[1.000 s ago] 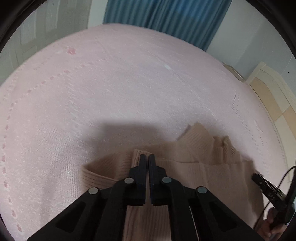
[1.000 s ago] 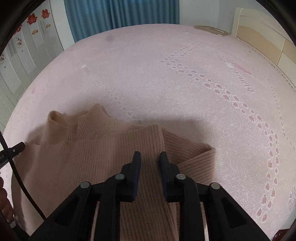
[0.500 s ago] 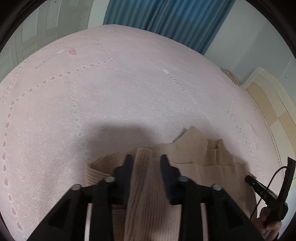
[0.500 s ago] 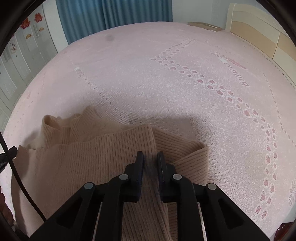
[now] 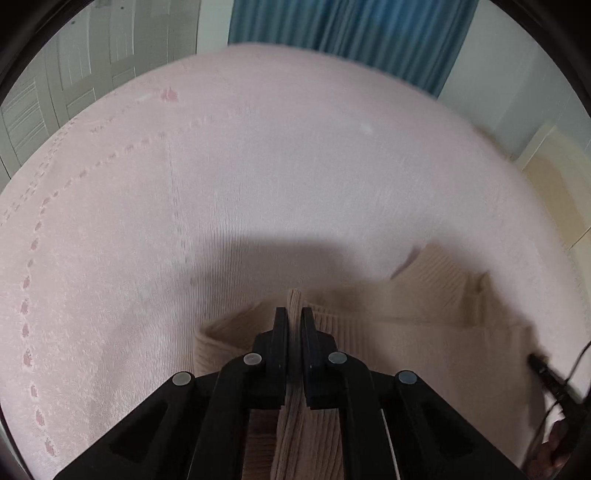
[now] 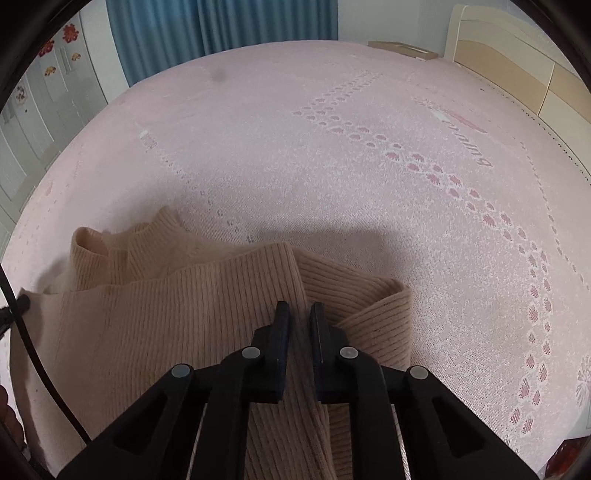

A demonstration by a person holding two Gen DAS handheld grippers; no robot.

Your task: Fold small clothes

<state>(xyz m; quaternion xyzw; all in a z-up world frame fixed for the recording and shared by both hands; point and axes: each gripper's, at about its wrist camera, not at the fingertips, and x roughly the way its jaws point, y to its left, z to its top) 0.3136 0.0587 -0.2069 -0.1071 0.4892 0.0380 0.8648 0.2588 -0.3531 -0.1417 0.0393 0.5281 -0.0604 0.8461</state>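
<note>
A beige ribbed knit sweater (image 6: pixel 155 314) lies partly folded on a pink bedspread (image 6: pixel 332 166). It also shows in the left wrist view (image 5: pixel 424 317). My left gripper (image 5: pixel 294 314) is shut on a raised fold at the sweater's left edge. My right gripper (image 6: pixel 299 310) is shut on a pinched ridge of the sweater's right edge. Its collar (image 6: pixel 88 243) lies at the far left of the right wrist view.
The bedspread (image 5: pixel 221 184) fills both views, with rows of pink printed marks (image 6: pixel 424 166). A blue curtain (image 6: pixel 221 29) and white cupboard doors (image 5: pixel 92 66) stand beyond the bed. A pale headboard (image 6: pixel 517 55) is at the right. A black cable (image 6: pixel 29 339) hangs at the left.
My left gripper opened half a second ago and has now shut on the sweater's fold. My right gripper has narrowed onto the fabric ridge. Both have drawn the cloth up slightly.
</note>
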